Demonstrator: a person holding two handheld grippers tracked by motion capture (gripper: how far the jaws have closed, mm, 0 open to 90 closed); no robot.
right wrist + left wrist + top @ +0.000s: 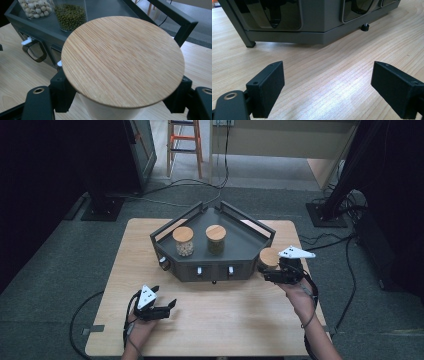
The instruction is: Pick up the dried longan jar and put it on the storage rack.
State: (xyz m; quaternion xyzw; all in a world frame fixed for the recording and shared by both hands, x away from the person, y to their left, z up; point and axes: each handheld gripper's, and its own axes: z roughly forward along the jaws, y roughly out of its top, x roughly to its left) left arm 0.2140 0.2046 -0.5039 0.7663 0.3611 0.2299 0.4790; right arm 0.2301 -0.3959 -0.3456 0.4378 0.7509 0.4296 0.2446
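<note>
One bamboo-lidded jar (122, 60) upright, lid up, clamped in right gripper (280, 274) jaws, left gripper (159, 312) jaws spread, empty

High view looking down over the table (215, 320), both gripper views close and low, all sharing the grey rack (235, 251).

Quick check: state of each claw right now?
Left claw: open, empty, above the table.
Right claw: shut on the wooden-lidded jar.
</note>
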